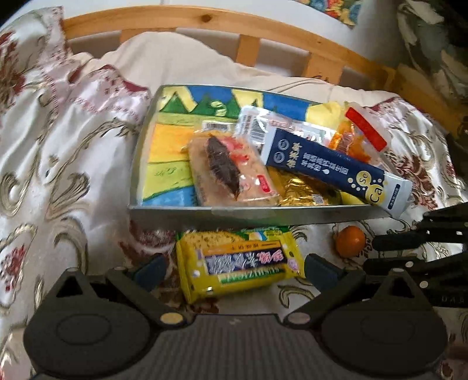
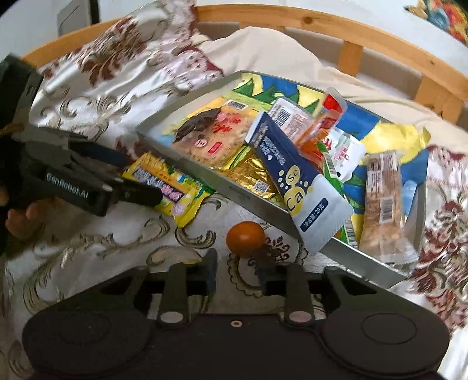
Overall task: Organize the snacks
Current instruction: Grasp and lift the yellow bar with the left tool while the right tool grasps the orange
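A yellow snack packet (image 1: 237, 260) lies on the bedspread just in front of the metal tray (image 1: 257, 212). My left gripper (image 1: 234, 270) is open, its fingers on either side of the packet; it also shows in the right wrist view (image 2: 128, 178), where the packet (image 2: 172, 190) lies between its fingers. A small orange fruit (image 2: 245, 238) lies on the cloth just beyond my right gripper (image 2: 237, 273), which is open and empty. The tray (image 2: 263, 210) holds several snacks, with a navy sachet (image 2: 298, 181) hanging over its rim.
The tray sits on a floral satin bedspread (image 1: 73, 163) on a bed with a wooden headboard (image 1: 204, 20). A cream pillow (image 1: 181, 61) lies behind the tray. The right gripper's black body (image 1: 424, 251) is close at the right in the left wrist view.
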A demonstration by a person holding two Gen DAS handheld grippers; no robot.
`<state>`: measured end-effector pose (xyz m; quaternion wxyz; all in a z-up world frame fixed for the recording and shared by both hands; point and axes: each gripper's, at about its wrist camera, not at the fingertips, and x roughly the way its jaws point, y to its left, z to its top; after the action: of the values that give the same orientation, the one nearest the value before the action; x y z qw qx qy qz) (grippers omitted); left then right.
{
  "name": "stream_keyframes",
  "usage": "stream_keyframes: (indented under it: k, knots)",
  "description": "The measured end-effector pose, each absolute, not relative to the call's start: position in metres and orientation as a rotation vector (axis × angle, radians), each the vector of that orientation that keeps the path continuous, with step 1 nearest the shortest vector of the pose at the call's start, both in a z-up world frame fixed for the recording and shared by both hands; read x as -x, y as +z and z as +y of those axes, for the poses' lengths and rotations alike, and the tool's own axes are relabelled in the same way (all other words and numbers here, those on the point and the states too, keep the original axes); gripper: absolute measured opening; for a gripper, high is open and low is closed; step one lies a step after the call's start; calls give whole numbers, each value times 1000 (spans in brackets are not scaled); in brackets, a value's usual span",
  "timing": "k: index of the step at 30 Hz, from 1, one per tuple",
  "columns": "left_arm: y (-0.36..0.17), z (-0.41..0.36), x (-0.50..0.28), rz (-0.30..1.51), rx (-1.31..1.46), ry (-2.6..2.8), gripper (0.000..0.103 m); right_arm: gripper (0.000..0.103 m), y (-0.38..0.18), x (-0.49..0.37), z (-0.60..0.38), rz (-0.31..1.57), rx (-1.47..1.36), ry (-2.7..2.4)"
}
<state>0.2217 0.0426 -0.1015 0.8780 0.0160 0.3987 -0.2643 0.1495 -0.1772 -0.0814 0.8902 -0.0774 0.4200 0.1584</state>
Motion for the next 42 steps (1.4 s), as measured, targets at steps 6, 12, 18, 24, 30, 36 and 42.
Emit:
stream_keyframes:
  k: [6, 12, 18, 24, 30, 36, 42]
  knots:
    - [-109, 40, -236, 849, 13, -602, 102, 38, -91, -162, -182, 874, 78, 299]
    - [-107, 40, -230, 869, 39, -659, 102, 33, -97, -173, -193, 867, -24, 255]
    - [-107, 27, -208, 911, -23, -708, 102, 33, -92, -169, -196, 871, -15, 252]
    - [-100, 17, -191, 838, -174, -666, 102, 33, -90, -166, -202, 891, -39, 253]
    - [-97, 9, -196, 765, -254, -667, 102, 33, -90, -168, -204, 903, -62, 245]
    - [-107, -6, -195, 724, -394, -715, 102, 34, -92, -172, -203, 908, -64, 251]
    - [-111, -14, -194, 722, -472, -774, 93, 39, -93, -175, -201, 897, -79, 261]
